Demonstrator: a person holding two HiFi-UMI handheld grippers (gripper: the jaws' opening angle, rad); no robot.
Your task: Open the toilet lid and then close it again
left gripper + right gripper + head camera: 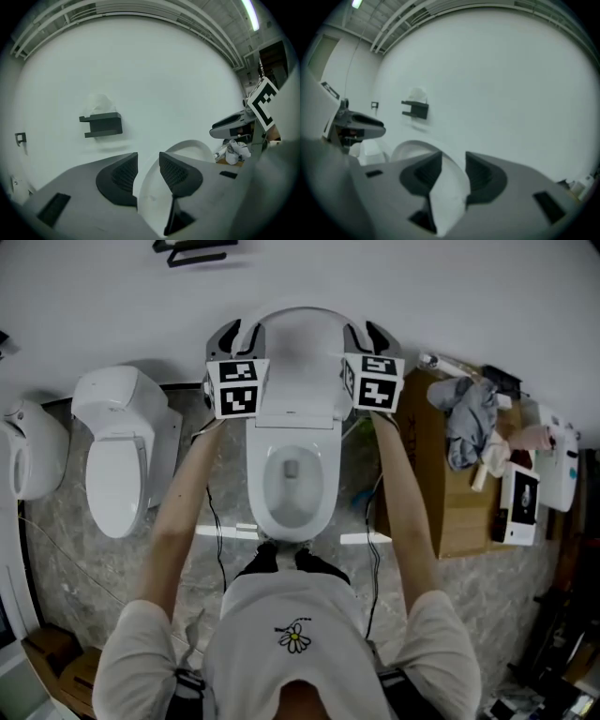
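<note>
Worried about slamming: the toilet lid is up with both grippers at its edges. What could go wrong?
The white plastic toilet lid stands raised, its edges between the open jaws of the left hand-held gripper and right hand-held gripper; unheld, it might slam onto the white oval seat. A jaw could also snag an edge on withdrawal.
</note>
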